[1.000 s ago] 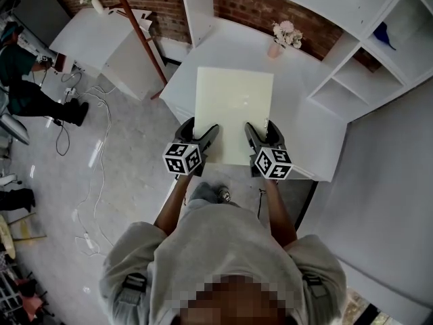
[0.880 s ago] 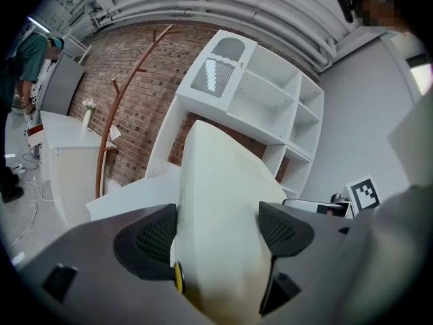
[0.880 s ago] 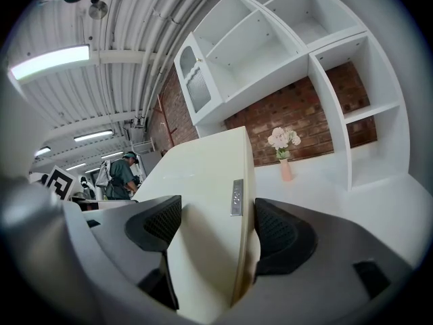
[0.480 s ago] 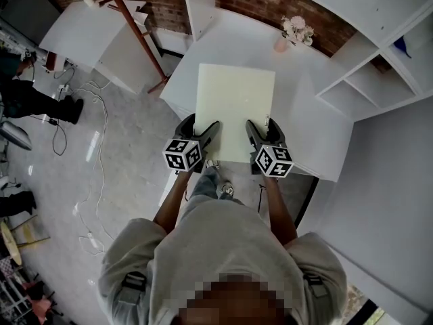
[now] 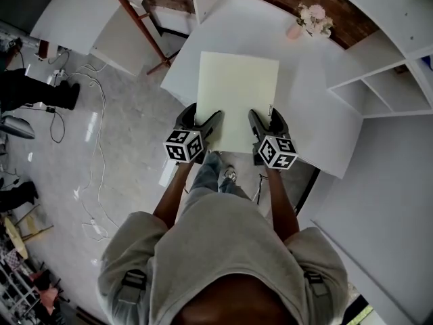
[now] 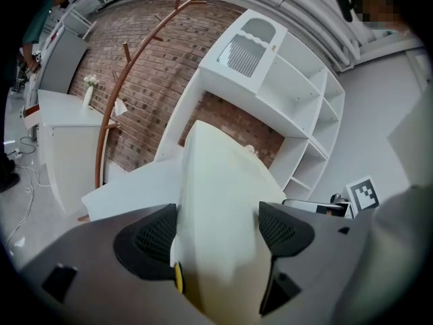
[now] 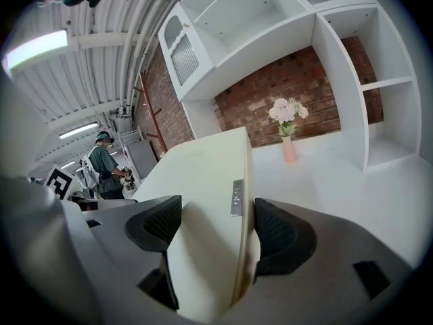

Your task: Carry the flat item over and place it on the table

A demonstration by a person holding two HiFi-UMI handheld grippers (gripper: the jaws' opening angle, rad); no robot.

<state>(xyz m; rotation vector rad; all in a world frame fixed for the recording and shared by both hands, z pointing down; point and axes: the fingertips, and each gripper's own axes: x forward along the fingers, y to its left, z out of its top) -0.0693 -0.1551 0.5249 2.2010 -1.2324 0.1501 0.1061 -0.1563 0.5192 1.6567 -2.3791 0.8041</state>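
Forearms reach forward side by side, left gripper (image 5: 204, 118) and right gripper (image 5: 265, 118) each clamped on the pale board (image 5: 237, 93) over the white table (image 5: 312, 110).

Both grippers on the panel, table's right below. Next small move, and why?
Probably ease the panel a little forward, then lower it flat. The left gripper and right gripper both clamp its near edge, and that edge seems to overhang the table rim.

Smooth, matt pale board (image 5: 237, 100)
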